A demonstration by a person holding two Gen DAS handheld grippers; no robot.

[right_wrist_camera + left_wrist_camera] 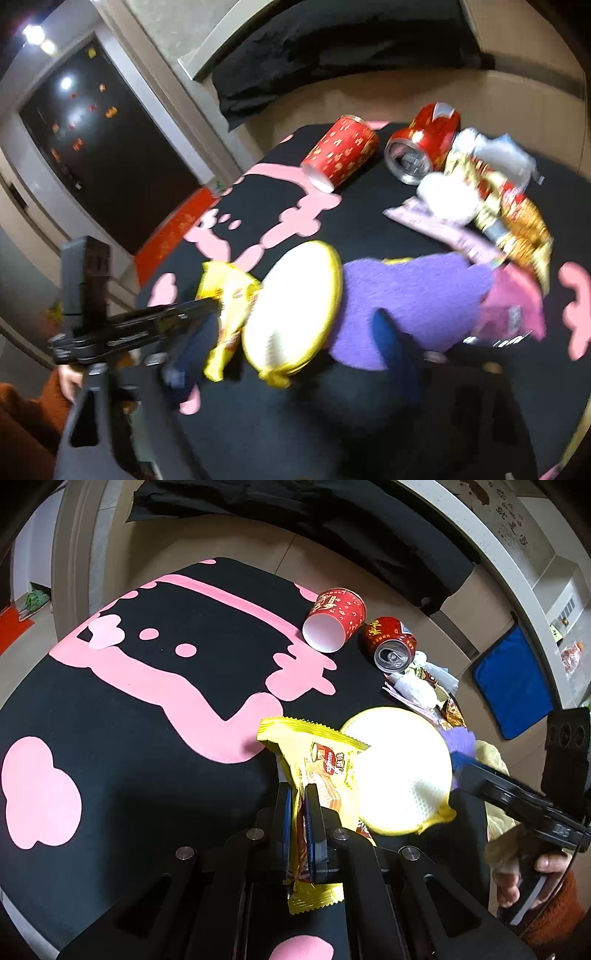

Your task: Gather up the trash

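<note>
A crinkly yellow foil snack wrapper (314,771) with zigzag-cut ends is pinched flat between the pressed-together fingers of the left tool (297,805), held just above the table (110,709), which is covered in a matte black cloth with flat pink cartoon shapes. Right beside the wrapper a round, bowl-like white thing with a yellow fabric rim (400,771) is seen, its surface dimpled like mesh and blown out by glare. Fuzzy purple cloth (413,295) is draped next to it, with a pink piece at its far end.

The right tool (291,354) is badly blurred in its own view; its blue-tipped fingers are spread apart and nothing is seen gripped between them.

Farther back, one red paper cup (334,618) with a gold print and one red aluminium can (393,642) are lying on their sides, close together. Next to the can a heap of crumpled white tissue and shiny gold wrappers (480,192) is piled up; the pieces can't be counted.
</note>
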